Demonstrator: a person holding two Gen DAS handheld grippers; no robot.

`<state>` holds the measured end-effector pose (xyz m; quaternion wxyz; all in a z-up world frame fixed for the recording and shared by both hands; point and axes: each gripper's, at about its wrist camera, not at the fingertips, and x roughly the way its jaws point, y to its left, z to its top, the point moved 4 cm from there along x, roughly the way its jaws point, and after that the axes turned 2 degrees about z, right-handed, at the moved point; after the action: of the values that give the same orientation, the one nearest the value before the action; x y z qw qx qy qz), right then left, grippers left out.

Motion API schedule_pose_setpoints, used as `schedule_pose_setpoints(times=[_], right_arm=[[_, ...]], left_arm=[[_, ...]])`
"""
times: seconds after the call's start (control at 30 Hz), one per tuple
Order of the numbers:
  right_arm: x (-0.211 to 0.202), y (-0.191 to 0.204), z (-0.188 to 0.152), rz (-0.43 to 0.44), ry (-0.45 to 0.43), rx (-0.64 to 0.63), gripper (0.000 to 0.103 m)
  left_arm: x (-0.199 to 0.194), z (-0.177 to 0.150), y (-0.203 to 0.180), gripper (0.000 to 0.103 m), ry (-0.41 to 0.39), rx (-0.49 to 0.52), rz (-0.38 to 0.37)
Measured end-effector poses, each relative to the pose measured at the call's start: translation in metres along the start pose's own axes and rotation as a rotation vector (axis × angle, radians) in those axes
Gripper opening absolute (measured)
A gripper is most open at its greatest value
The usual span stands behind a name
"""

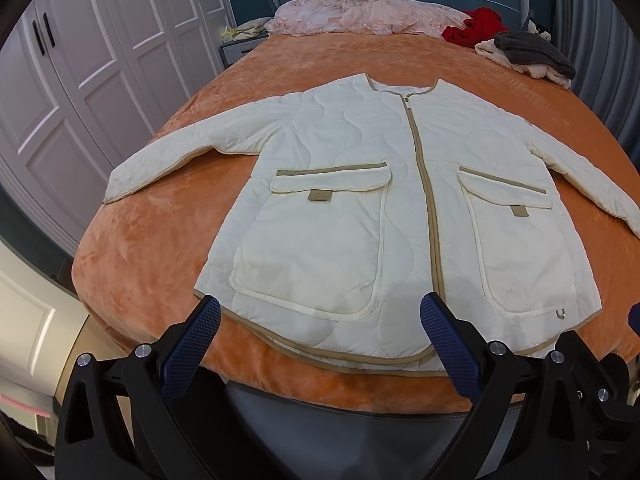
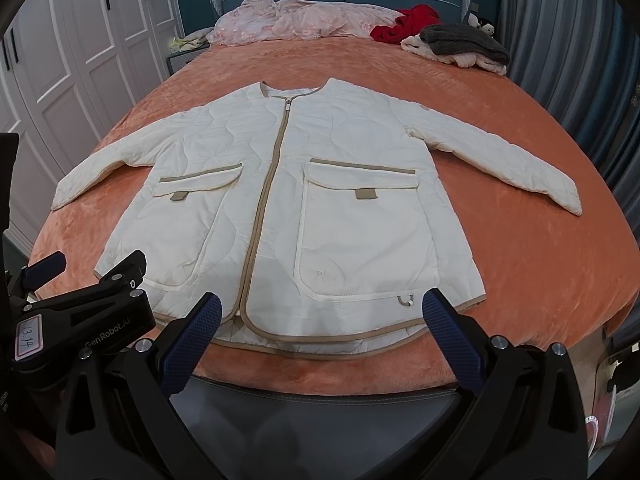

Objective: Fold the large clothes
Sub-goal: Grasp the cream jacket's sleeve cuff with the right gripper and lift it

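A cream quilted jacket (image 1: 352, 184) with tan trim, a closed zip and two flap pockets lies flat and face up on the orange bed cover, both sleeves spread outward; the right wrist view shows the jacket (image 2: 288, 200) whole as well. My left gripper (image 1: 320, 314) hovers open just short of the hem, left of the zip. My right gripper (image 2: 322, 314) hovers open over the hem at the right pocket. Neither holds anything. The left gripper's black body (image 2: 84, 320) shows at the left in the right wrist view.
The orange bed cover (image 1: 168, 224) has bare cloth around the jacket. At the headboard end lie a pink blanket (image 1: 360, 14), a red garment (image 1: 476, 26) and a grey and cream knit pile (image 1: 528, 54). White wardrobes (image 1: 92, 60) stand left; curtains (image 2: 568, 48) hang right.
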<state>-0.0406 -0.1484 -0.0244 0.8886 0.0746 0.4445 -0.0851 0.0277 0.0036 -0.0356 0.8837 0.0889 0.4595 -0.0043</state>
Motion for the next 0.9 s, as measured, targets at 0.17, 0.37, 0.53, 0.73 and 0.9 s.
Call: schedule_pose_setpoints(times=[0.17,0.37,0.53,0.73,0.9], right_arm=[[0.000,0.000,0.000,0.002,0.003,-0.001,0.098],[0.002,0.000,-0.001,0.009,0.000,0.004,0.098],[0.015,-0.011,0.002,0.014,0.009,0.022,0.098],[0.038,-0.099,0.025,-0.028,0.008,0.207,0.098],[0.059,-0.217,0.051,-0.058,-0.045,0.485,0.098]], left_arm=[[0.000,0.000,0.000,0.098,0.001,0.001,0.000],[0.000,0.000,0.000,0.098,0.002,0.002,-0.003],[0.005,0.000,0.002,0.098,0.005,0.005,0.000],[0.018,0.010,0.012,0.098,0.001,-0.022,0.002],[0.034,0.020,0.019,0.098,0.020,-0.054,-0.020]])
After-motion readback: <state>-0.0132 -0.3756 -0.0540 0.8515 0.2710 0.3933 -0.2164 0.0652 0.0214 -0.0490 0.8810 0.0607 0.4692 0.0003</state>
